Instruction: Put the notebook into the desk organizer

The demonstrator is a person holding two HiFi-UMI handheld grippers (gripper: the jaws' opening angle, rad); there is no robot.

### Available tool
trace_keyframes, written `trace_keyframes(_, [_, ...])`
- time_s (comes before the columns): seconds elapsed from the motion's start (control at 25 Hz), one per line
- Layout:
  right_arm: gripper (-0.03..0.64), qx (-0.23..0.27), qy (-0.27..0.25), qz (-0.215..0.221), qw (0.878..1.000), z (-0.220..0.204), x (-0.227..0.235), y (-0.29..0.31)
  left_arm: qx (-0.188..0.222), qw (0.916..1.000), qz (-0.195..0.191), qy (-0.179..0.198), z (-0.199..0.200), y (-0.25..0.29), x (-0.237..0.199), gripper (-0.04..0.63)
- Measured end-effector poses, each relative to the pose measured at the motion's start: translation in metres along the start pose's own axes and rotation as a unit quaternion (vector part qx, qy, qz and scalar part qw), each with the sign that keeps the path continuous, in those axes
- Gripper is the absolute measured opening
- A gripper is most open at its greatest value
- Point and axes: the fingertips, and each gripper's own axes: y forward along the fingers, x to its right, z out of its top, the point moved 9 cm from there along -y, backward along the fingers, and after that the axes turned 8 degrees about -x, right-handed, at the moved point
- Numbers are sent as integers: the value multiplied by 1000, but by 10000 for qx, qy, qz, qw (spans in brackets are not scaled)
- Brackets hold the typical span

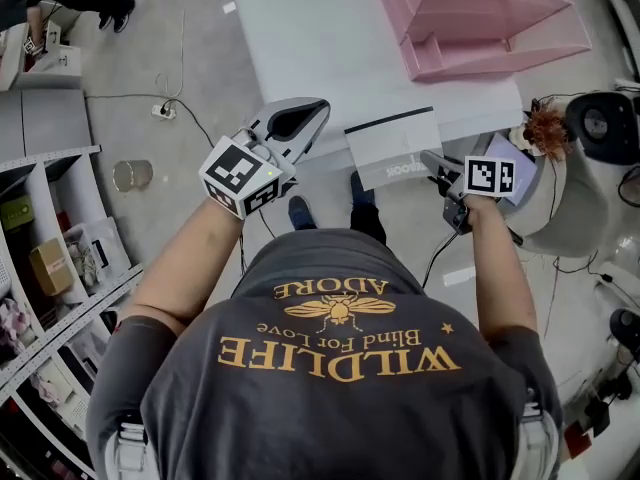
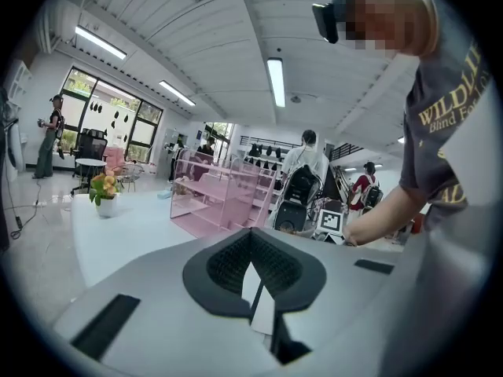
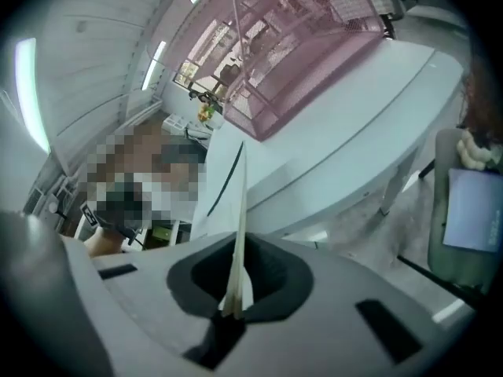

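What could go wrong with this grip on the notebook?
The right claw pinches just the thin edge of the white notebook with a dark band; it could pivot or slip. The notebook hangs past the edge of the white table, so a slip likely drops it to the floor. The tray lip of the pink mesh desk organizer might catch it.

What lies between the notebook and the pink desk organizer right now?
Nothing stands there. In the head view, only bare white tabletop separates the notebook, at the table's near edge, from the pink desk organizer.
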Motion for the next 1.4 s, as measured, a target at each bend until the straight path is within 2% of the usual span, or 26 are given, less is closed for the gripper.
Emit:
trace_keyframes(0.16, [9,298,-362,364,9982,10,-37,-36,283,9996,25,33,26,-13,-2,0])
trace_keyframes(0.36, [9,687,-1141,629,9891,46,-98,-85,660,9977,65,117,71,-27,-9,2])
trace_keyframes(0.56, [9,1084,-1884,980,9712,95,-159,-132,999,9936,140,506,121,-24,-19,0])
trace_keyframes(0.76, [9,1532,-2436,1387,9476,150,-208,-177,1322,9870,207,887,177,-16,-28,0])
trace_keyframes(0.92, [9,1874,-2708,1163,9370,213,-218,-214,1528,9838,288,895,217,-5,-42,0])
trace_keyframes(1.12, [9,2009,-2752,577,9384,297,-201,-246,1705,9834,334,528,252,21,-67,0])
trace_keyframes(1.2, [9,1899,-2602,297,9462,323,-190,-253,1677,9841,357,453,260,36,-75,0])
trace_keyframes(1.28, [9,1768,-2237,-19,9585,342,-175,-255,1616,9851,383,439,265,51,-79,0])
trace_keyframes(1.4, [9,1593,-1970,-111,9673,364,-161,-253,1573,9856,391,477,275,72,-83,0])
